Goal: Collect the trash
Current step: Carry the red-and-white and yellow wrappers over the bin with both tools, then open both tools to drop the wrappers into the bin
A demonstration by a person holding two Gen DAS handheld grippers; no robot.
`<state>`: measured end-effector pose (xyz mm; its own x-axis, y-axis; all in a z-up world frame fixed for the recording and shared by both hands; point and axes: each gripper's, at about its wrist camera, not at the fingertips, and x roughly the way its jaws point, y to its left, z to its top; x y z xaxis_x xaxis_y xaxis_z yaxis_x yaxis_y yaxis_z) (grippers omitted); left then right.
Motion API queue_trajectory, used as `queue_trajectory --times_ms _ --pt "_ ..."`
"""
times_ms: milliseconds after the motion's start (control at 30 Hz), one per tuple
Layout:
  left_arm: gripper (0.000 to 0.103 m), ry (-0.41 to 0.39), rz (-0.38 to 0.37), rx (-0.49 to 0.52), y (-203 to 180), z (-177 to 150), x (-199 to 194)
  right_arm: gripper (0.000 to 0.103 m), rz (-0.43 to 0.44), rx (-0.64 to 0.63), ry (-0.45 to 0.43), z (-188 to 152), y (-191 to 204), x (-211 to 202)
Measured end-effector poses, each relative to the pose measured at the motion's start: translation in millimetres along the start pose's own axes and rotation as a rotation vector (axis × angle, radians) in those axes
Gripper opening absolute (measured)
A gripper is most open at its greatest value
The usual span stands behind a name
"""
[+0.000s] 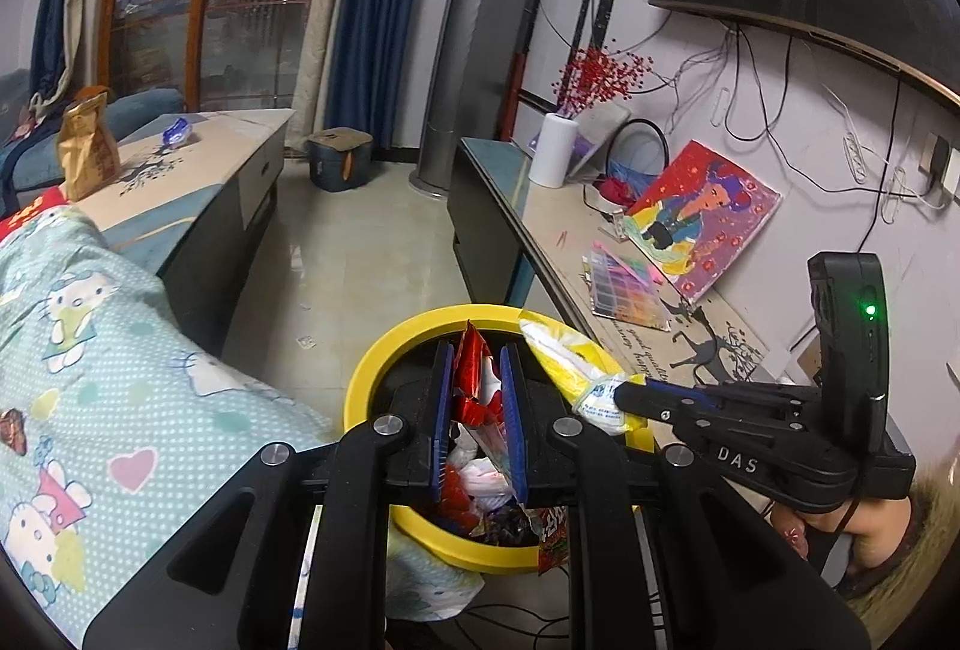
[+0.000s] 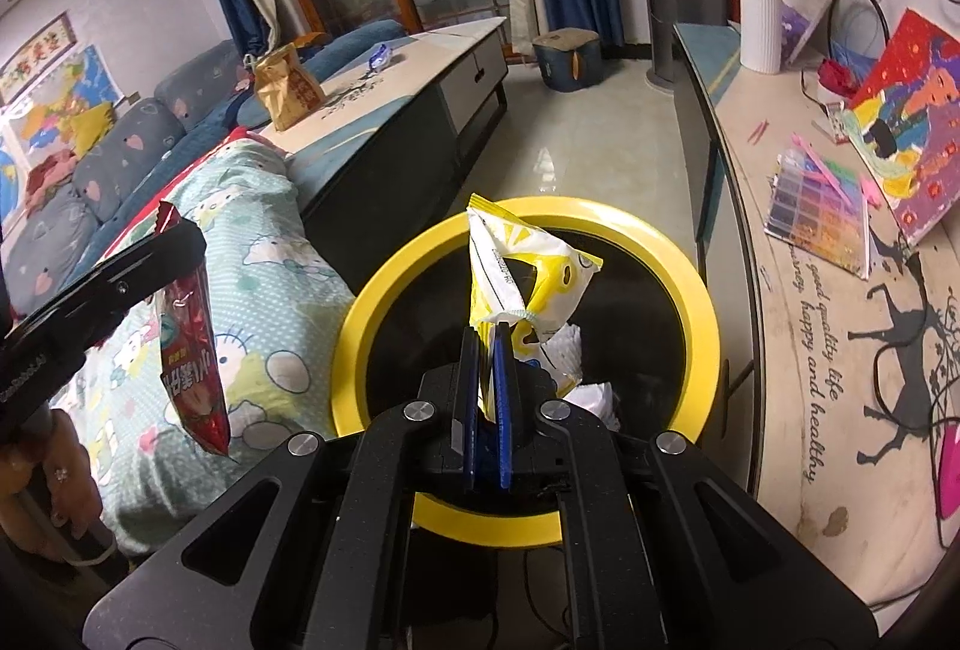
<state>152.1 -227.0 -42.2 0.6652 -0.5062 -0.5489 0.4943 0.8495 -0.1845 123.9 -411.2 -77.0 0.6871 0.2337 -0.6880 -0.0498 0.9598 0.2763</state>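
Left wrist view: the left gripper (image 1: 477,398) hangs over the yellow-rimmed bin (image 1: 366,368), jaws pinching a red wrapper (image 1: 474,380) that stands up between the blue pads. Below it the bin already holds crumpled wrappers. To the right, the right gripper (image 1: 630,395) pokes in, nipping a yellow packet (image 1: 567,356) at the bin's far rim.

Right wrist view: the right gripper (image 2: 486,344) has its jaws pressed close on the yellow packet's (image 2: 522,272) crimped end, the packet upright above the bin (image 2: 360,302) mouth. The left gripper (image 2: 180,254) shows at left; from here the red wrapper (image 2: 192,350) seems to dangle over the bedding (image 2: 264,254), not the bin.

To drop cleanly, I'd centre each piece over the dark opening before spreading the jaws, one at a time, so light foil doesn't drift onto the rim.

Hard to tell: how full the bin is, and the bin's near edge, hidden behind the gripper body.
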Motion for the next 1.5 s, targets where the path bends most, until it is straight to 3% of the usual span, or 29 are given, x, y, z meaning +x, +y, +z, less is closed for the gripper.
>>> queue_trajectory --times_ms 1000,1067,1133,1267,1333,1500 --pt "0.019 0.075 -0.043 0.033 -16 -5 57 0.003 -0.007 0.095 0.033 -4 -31 7" --pt "0.026 0.075 -0.038 0.035 -15 -5 58 0.004 -0.012 0.102 0.033 -4 -34 7" --pt "0.053 0.074 -0.042 0.03 -14 -5 59 0.009 -0.022 0.122 0.034 -4 -37 6" --pt "0.073 0.07 -0.041 0.014 -12 -5 58 0.025 -0.039 0.147 0.017 -2 -43 2" --pt "0.087 0.069 -0.037 0.005 -10 -5 56 0.033 -0.049 0.154 0.006 -2 -44 -1" --pt "0.095 0.076 -0.023 -0.014 -6 -5 51 0.042 -0.071 0.16 -0.01 0 -46 -6"
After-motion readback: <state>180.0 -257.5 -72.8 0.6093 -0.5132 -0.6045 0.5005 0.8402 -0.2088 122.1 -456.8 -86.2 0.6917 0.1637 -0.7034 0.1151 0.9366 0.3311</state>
